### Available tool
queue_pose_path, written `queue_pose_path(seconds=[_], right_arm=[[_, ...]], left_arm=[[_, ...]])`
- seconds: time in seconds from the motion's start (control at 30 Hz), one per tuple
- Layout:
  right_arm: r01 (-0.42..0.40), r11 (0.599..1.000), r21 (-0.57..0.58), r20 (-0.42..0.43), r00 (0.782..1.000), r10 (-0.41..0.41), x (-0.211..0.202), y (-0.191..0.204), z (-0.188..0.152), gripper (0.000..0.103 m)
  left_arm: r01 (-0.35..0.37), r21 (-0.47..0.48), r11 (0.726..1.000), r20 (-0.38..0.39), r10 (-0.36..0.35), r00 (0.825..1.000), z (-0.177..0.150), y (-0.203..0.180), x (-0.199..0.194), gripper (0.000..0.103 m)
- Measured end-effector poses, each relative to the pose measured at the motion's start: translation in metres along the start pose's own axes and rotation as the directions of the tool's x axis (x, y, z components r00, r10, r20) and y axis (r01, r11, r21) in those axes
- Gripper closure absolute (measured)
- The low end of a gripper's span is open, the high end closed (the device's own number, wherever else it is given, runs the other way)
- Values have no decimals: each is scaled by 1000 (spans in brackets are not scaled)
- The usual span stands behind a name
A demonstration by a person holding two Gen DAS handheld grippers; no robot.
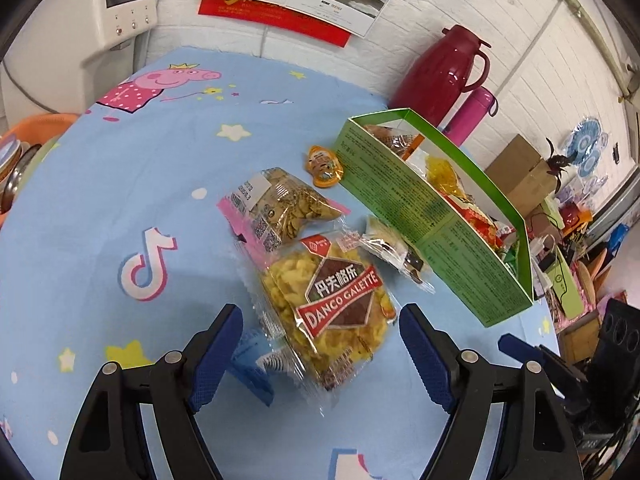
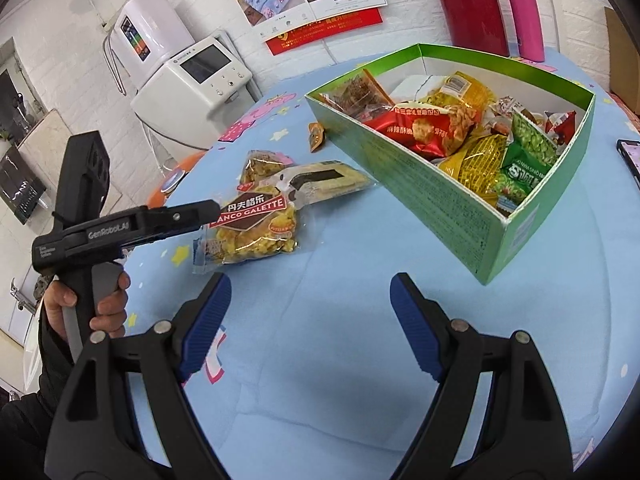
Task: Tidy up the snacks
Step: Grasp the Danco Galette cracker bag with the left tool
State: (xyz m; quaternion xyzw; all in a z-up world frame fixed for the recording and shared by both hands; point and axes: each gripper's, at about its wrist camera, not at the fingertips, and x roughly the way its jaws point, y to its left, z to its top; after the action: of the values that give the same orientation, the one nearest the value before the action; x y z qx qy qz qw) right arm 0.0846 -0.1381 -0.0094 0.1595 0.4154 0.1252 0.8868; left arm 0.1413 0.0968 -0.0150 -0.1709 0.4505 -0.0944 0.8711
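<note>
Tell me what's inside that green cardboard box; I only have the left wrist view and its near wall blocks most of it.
Observer: The green cardboard box is nearly full of packets; a red crisp packet lies near the middle.
Operator: Report its far right corner.
Observer: A green pea packet sits there, beside yellow packets.
Operator: Say where my left gripper sits relative to the Danco Galette bag.
Observer: The left gripper hovers at the clear Danco Galette bag, its tip hiding the first letter of the label.
Operator: Report anything right of the box.
Observer: A dark phone lies on the blue cartoon tablecloth there.
</note>
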Motion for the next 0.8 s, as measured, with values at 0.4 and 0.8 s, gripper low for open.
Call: queue_pose_path(seconds=[0.4, 0.8], right_arm=[[-3, 1000, -9, -58, 998, 3, 8, -6, -6, 21], [-25, 1000, 16, -60, 998, 26, 22, -8, 3, 22]], left_arm=[[76, 207, 975, -129, -50, 990, -26, -23, 24, 80], [29, 128, 991, -32, -25, 999, -10, -4, 2, 63]])
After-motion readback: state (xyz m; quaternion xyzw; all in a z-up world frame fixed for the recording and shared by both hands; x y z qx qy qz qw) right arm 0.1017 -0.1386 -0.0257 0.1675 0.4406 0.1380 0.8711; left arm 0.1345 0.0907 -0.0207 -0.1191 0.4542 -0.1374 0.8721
